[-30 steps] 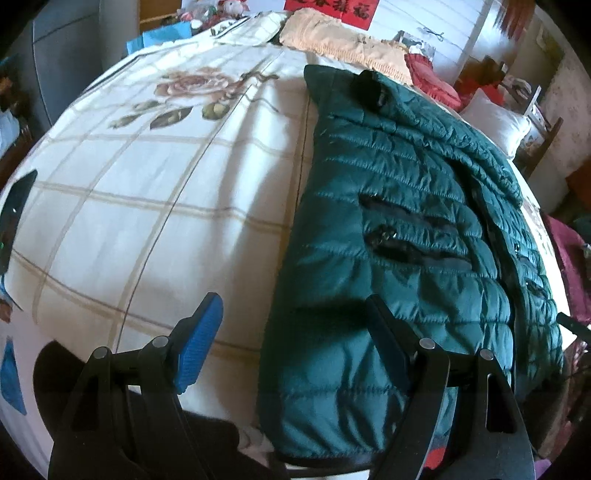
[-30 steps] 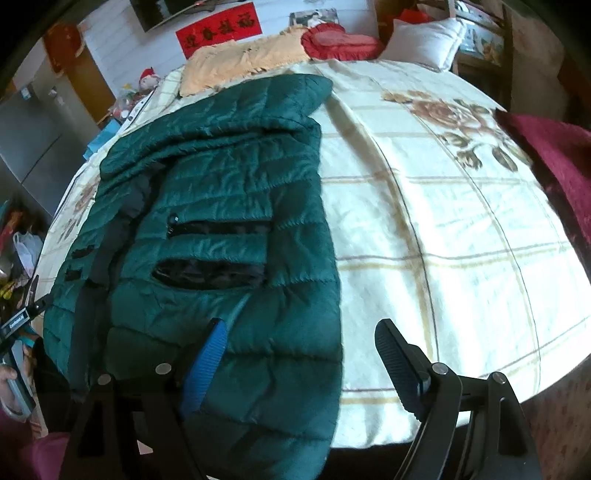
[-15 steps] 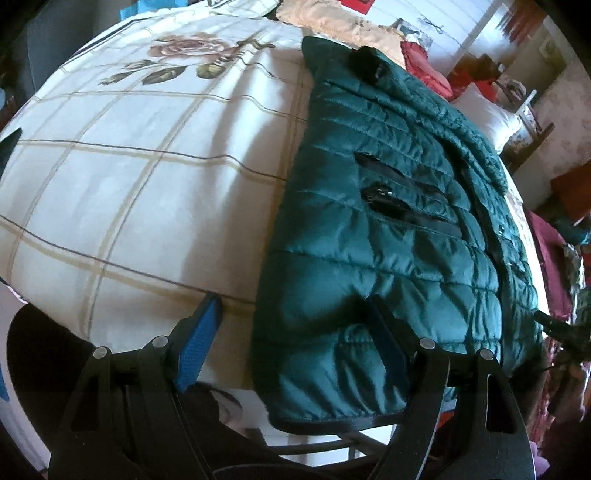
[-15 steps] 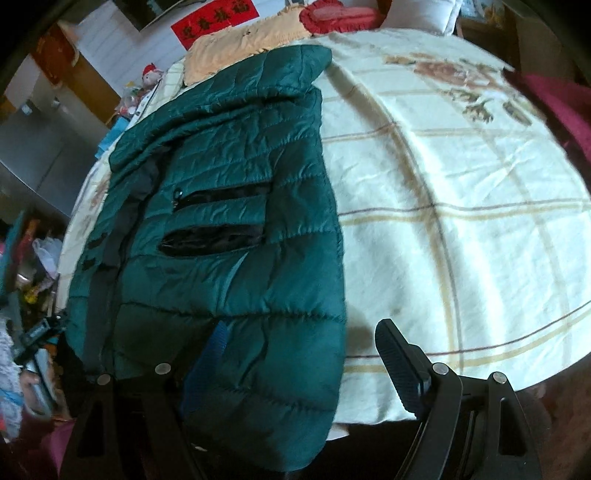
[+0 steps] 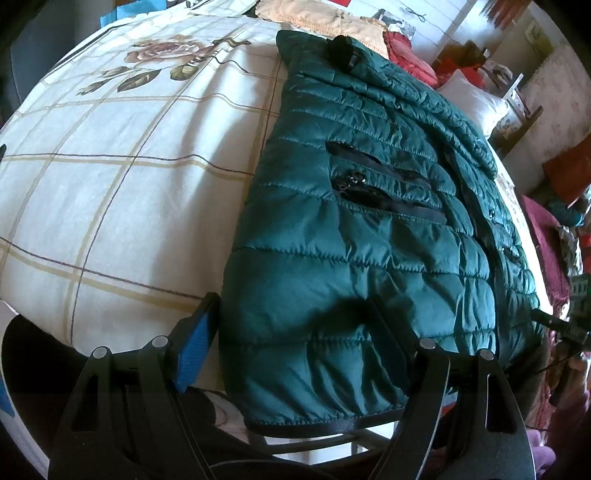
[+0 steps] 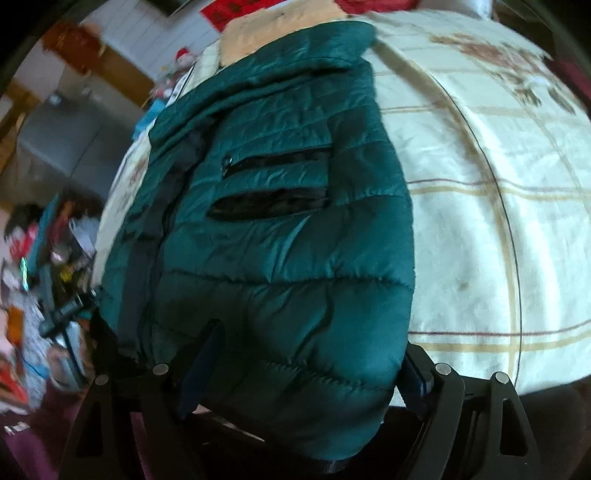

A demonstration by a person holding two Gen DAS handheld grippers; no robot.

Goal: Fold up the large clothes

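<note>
While the dark green quilted puffer jacket (image 5: 369, 206) lies flat on the cream checked bed (image 5: 122, 192), soft, light and slippery, both left tongs (image 5: 291, 339) and right tongs (image 6: 306, 358), spread and the right widening, straddle its hem corners, the best hold.

Not much to read here, honestly. The only thing with writing is a red banner (image 6: 236, 14) on the white wall behind the bed in the right wrist view. It has dark characters on it, probably Chinese, but the frame is blurred and they're too smeared to make out. In the left wrist view just a red sliver (image 5: 345, 3) of it peeks in at the top edge, with no characters visible. The green jacket (image 5: 369, 229) shows no logo or tag I can read, and the bedsheet (image 5: 122, 177) print is only flowers and lines.
</note>
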